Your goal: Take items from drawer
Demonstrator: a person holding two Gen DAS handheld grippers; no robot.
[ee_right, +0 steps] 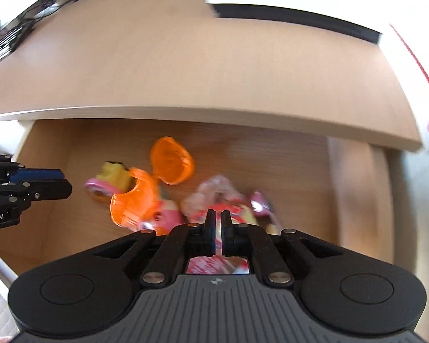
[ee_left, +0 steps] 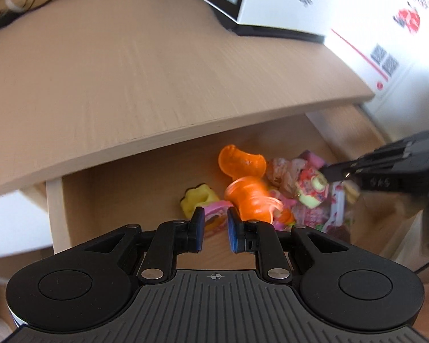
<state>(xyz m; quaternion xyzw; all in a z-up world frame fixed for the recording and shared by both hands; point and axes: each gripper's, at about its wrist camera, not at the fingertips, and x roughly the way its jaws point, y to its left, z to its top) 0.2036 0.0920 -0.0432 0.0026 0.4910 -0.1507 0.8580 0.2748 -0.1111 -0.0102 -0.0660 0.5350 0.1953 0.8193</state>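
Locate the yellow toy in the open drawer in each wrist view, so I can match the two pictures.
Left wrist view: the yellow toy lies low in the middle, just above the left gripper, left of the orange plastic pieces.
Right wrist view: the yellow toy sits left of centre, left of the orange plastic pieces.
Shared landmark: the desktop's front edge overhanging the drawer.

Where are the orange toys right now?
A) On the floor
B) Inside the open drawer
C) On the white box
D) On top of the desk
B: the orange toys lie on the wooden bottom of the open drawer, under the edge of the desk top, next to a yellow toy and some pink packets.
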